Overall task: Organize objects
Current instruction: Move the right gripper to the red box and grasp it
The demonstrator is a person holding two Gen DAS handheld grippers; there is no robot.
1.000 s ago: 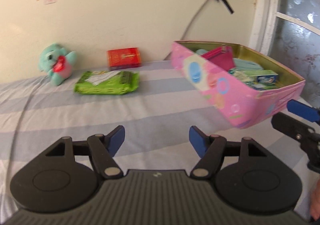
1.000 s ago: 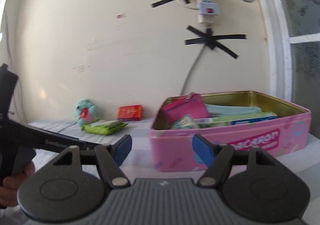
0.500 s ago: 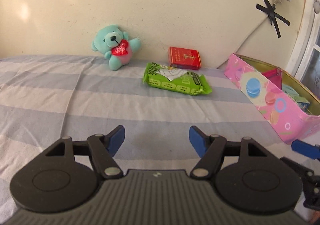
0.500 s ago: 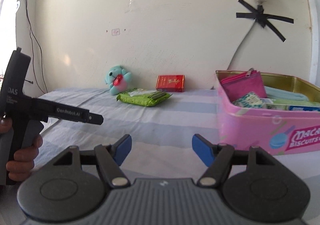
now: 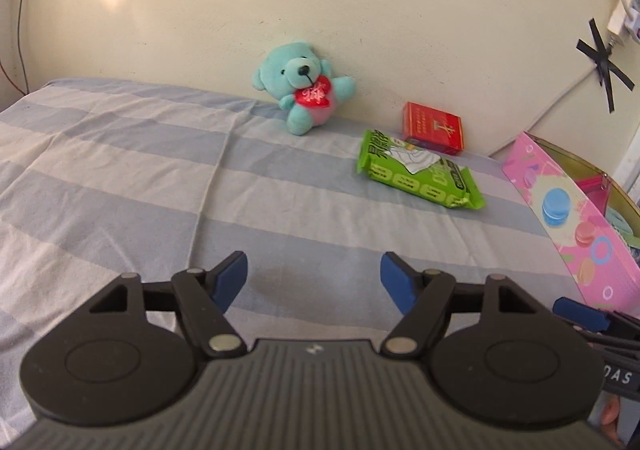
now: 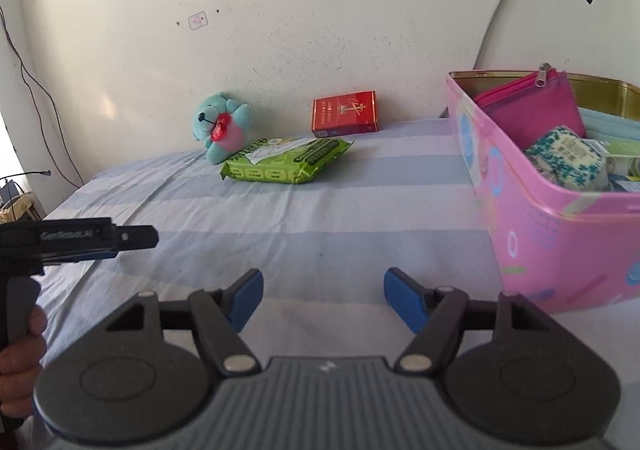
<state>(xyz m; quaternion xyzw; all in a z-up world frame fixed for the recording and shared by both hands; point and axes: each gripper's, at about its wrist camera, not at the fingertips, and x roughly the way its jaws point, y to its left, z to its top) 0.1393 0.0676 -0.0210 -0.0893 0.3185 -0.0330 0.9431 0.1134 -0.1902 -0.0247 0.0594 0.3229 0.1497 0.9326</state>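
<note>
Left gripper [image 5: 313, 276]: jaws opening, nothing between. Right gripper [image 6: 323, 298]: spread, empty. Green wipes pack [image 5: 418, 175] flat on striped sheet [image 5: 120, 178], ahead-right of left gripper, long axis diagonal. Probably next for pink tin [image 6: 540, 234]; nearer gripper unclear.

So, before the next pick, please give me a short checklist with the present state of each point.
1. Left gripper holds nothing: ok, jaws opening.
2. Right gripper holds nothing: ok, open.
3. Green wipes pack lies free on the striped sheet, apart from the teddy bear: ok.
4. Red box unobstructed by the wall: ok.
5. Pink tin open: ok.
6. Room left in the tin: cannot tell.
</note>
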